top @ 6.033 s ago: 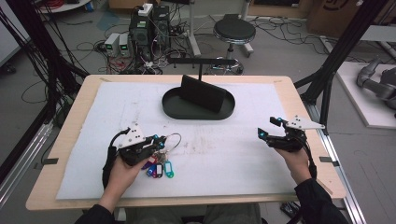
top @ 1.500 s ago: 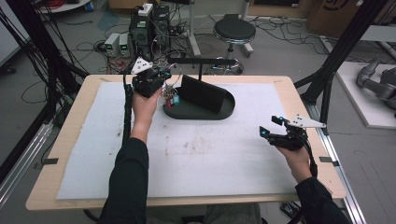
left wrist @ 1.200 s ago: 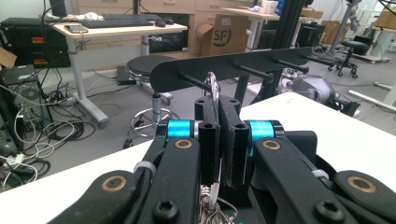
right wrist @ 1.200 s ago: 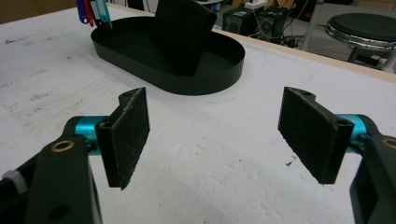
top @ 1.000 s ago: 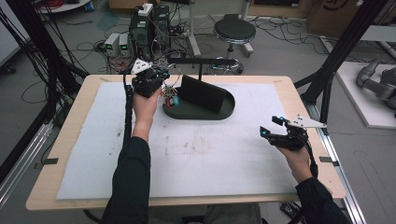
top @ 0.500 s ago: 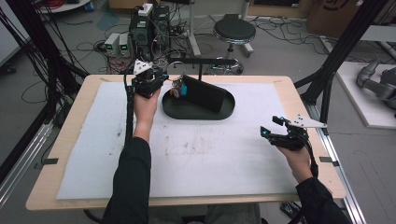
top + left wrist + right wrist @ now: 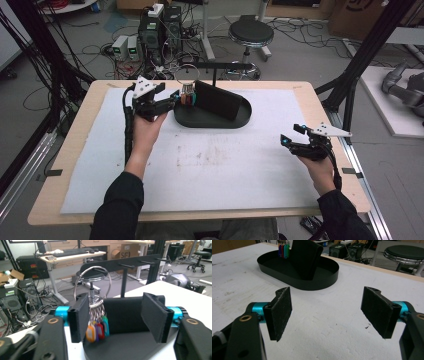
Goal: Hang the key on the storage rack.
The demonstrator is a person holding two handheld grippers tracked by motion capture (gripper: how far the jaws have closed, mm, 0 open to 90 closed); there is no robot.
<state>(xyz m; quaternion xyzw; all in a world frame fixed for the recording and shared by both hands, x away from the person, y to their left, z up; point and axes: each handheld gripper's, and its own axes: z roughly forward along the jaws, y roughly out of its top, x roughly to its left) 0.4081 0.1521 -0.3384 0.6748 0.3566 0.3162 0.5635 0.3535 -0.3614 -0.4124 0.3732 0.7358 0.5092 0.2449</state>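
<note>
Two wide-open tongs (image 7: 170, 102) (image 7: 292, 135) over white-covered table (image 7: 225, 165), cable-strewn floor (image 7: 100, 45) beyond.

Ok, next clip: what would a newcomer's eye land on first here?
Probably the bunch of keys with coloured tags, hanging on a wire ring from a hook of the black rack at the far end of the table, over the black oval tray. The left claw, its jaws just opened, sits right beside the keys with its pads off them. The right claw rests open near the table's right edge, on the white mat.
</note>
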